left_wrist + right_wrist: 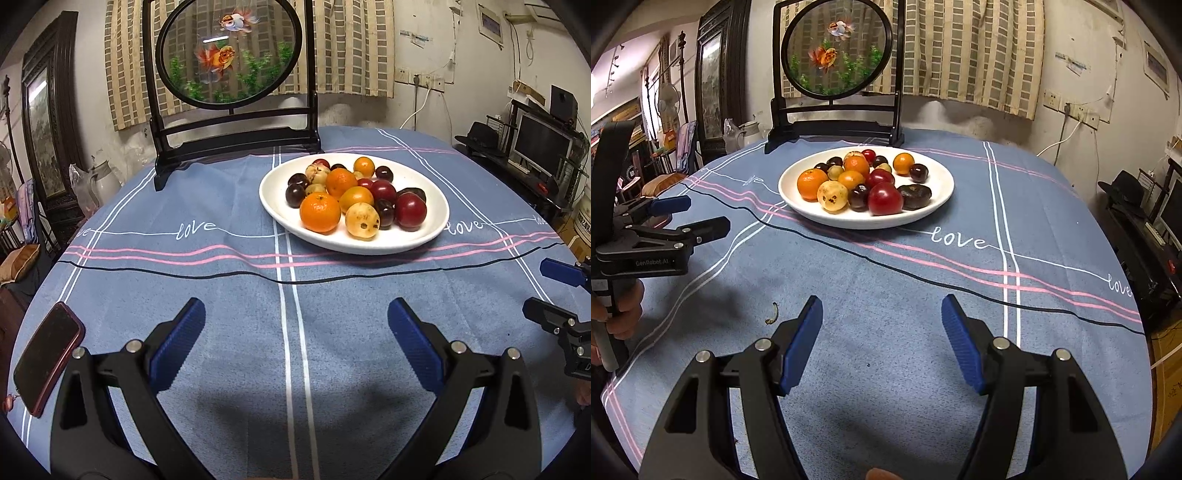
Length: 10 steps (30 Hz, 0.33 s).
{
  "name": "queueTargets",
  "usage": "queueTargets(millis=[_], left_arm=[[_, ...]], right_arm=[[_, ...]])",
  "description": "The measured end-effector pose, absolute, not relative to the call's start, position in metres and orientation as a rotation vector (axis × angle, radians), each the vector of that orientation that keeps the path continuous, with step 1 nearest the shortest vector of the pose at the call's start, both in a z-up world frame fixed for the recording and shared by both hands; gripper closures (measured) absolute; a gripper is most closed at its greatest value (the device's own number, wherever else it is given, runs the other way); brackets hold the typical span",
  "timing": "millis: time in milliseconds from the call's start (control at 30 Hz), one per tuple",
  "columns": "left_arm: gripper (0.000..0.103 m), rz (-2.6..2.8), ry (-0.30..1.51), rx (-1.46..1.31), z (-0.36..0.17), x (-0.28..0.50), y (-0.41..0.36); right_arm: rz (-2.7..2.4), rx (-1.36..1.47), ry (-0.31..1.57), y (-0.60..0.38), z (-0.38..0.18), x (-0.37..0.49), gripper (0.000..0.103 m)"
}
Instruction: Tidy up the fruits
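Both grippers hover low over the bench [221,280], the left gripper [295,347] and right gripper [882,343] each with fingers spread wide and holding nothing. Ahead, well apart from them, the fruits [354,197] all sit heaped on a white plate [273,199]: oranges, dark plums, red ones and speckled yellow ones mixed together. No fruit lies loose on the cloth. That fits either a gathering into the plate already finished, or a sorting by kind yet to come; these views cannot settle which.
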<state>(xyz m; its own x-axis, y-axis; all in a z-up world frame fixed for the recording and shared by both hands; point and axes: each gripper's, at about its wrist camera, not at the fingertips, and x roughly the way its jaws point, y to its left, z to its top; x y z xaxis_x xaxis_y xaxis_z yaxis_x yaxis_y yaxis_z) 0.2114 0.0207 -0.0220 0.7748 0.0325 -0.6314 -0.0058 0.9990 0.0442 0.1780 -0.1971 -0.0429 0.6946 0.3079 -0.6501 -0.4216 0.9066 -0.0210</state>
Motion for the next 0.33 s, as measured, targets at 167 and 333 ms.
queueTargets(millis=[167,333], left_arm=[[0.002,0.024,0.69,0.033,-0.0222,0.2127,0.0221],[0.002,0.027,0.686,0.04,-0.0224,0.2115,0.0208]], right_arm=[[0.407,-0.172,0.691,-0.197,-0.0428,0.1782,0.036],[0.407,-0.173,0.691,-0.1971,-0.0428,0.178,0.036]])
